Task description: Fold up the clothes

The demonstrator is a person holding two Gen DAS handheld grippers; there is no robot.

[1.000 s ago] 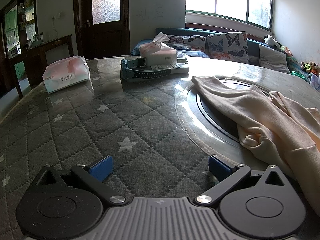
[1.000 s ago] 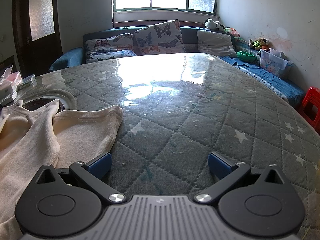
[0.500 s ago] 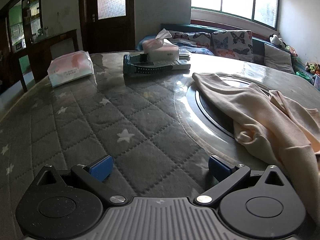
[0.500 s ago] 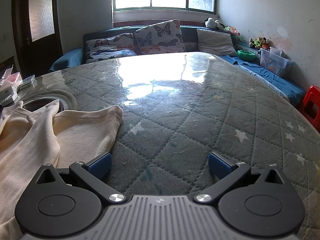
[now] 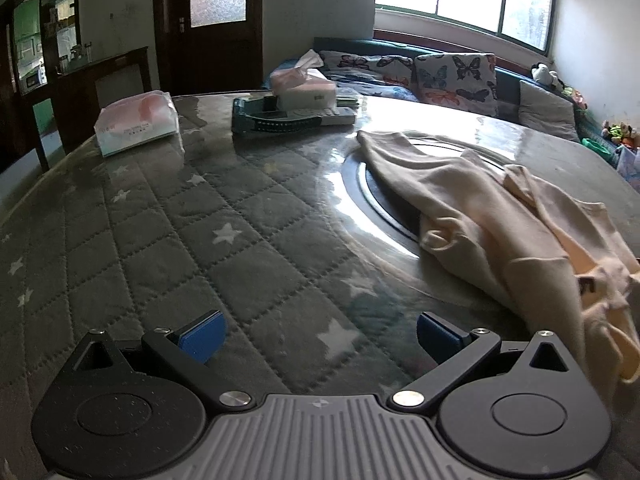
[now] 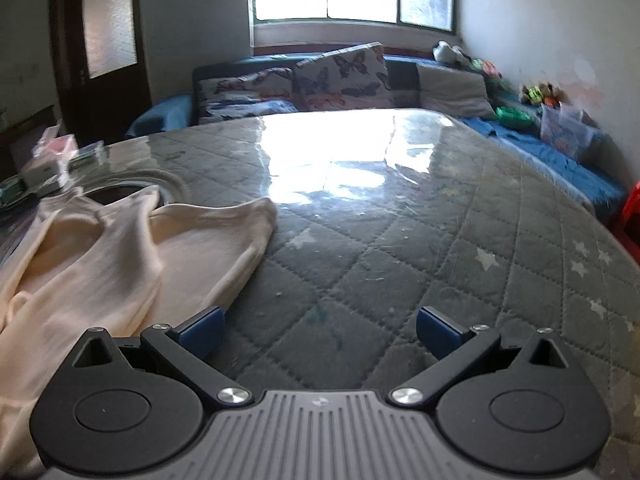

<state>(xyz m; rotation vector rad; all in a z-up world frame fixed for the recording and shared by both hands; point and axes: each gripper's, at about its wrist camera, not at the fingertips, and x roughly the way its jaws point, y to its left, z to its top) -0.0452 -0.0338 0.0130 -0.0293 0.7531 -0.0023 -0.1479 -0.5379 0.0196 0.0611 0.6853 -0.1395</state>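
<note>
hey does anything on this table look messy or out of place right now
Only the cream garment: it lies crumpled and bunched, partly draped over the round inset in the table. Both grippers, left and right, are open and empty.

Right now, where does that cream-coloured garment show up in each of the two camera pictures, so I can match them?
Left wrist view: the cream garment lies rumpled on the right side, reaching from the round glass turntable down to the right edge.
Right wrist view: the cream garment fills the lower left, beside the left blue pad.
Shared landmark: the butterfly cushion on the sofa under the window.
</note>
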